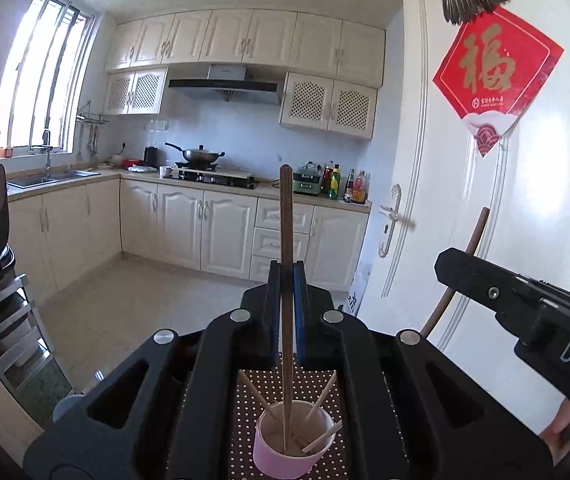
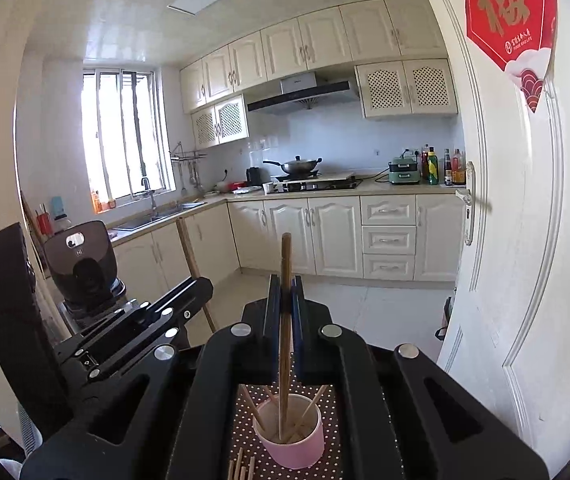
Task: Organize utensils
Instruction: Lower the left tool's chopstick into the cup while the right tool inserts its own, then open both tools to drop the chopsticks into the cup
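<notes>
My left gripper [image 1: 287, 276] is shut on an upright brown chopstick [image 1: 286, 216]. Its lower end shows inside the mouth of a pink cup [image 1: 285, 460] that holds several paler sticks. To its right, my right gripper [image 1: 451, 264] pinches another brown chopstick [image 1: 479, 232]. In the right wrist view that gripper [image 2: 285, 284] is shut on its chopstick [image 2: 285, 256], whose tip also lines up with the pink cup [image 2: 297, 454]. The left gripper [image 2: 201, 284] and its chopstick [image 2: 187, 244] show at the left there.
The cup stands on a brown dotted cloth [image 2: 245, 432] with several loose chopsticks [image 2: 241, 466] lying beside it. A white door [image 1: 525, 200] with a red paper sign rises close on the right. A dark appliance [image 2: 81, 264] on a metal rack is at the left. Kitchen counters lie beyond.
</notes>
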A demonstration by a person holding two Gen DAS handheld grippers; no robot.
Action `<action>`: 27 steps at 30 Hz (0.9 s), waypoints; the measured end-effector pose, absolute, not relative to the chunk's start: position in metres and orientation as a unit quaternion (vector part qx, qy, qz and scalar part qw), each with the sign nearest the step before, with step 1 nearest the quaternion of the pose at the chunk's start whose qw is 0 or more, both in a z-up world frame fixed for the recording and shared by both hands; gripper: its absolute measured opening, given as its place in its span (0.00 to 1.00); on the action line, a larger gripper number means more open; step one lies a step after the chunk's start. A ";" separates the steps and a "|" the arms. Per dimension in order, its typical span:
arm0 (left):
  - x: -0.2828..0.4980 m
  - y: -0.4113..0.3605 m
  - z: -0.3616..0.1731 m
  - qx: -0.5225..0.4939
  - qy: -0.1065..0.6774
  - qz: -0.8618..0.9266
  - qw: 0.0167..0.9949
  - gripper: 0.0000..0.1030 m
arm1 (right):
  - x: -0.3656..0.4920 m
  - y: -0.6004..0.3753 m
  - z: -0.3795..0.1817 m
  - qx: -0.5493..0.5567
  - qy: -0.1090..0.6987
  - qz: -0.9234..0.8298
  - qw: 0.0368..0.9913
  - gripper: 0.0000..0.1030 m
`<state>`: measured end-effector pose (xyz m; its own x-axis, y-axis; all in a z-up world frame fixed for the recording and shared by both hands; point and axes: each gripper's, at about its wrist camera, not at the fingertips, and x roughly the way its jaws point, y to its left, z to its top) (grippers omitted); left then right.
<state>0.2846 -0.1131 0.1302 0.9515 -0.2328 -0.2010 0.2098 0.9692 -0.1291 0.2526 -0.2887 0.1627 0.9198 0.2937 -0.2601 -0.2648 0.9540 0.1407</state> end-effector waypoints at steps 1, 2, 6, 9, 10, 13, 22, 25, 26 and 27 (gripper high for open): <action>0.285 -0.113 0.127 -0.052 0.112 -0.113 0.986 0.06 | 0.253 -0.288 0.160 0.052 0.143 0.143 0.978 0.04; 0.287 -0.114 0.126 -0.051 0.115 -0.114 0.985 0.06 | 0.253 -0.287 0.159 0.051 0.146 0.143 0.978 0.04; 0.289 -0.116 0.114 -0.041 0.130 -0.118 0.984 0.06 | 0.256 -0.286 0.149 0.050 0.159 0.143 0.975 0.04; 0.289 -0.118 0.103 -0.028 0.146 -0.120 0.982 0.07 | 0.257 -0.285 0.142 0.045 0.166 0.142 0.975 0.04; 0.289 -0.118 0.099 -0.026 0.152 -0.119 0.981 0.07 | 0.257 -0.284 0.140 0.045 0.168 0.141 0.975 0.04; 0.288 -0.115 0.093 -0.026 0.163 -0.120 0.979 0.07 | 0.258 -0.284 0.133 0.044 0.176 0.140 0.973 0.04; 0.286 -0.111 0.086 -0.020 0.189 -0.118 0.975 0.07 | 0.258 -0.286 0.120 0.042 0.192 0.132 0.972 0.04; 0.288 -0.112 0.085 -0.012 0.199 -0.109 0.974 0.08 | 0.260 -0.287 0.115 0.040 0.201 0.130 0.970 0.04; 0.288 -0.112 0.083 -0.012 0.206 -0.110 0.972 0.08 | 0.260 -0.287 0.113 0.041 0.204 0.129 0.970 0.04; 0.289 -0.112 0.081 -0.012 0.212 -0.108 0.971 0.10 | 0.260 -0.288 0.112 0.043 0.207 0.129 0.969 0.04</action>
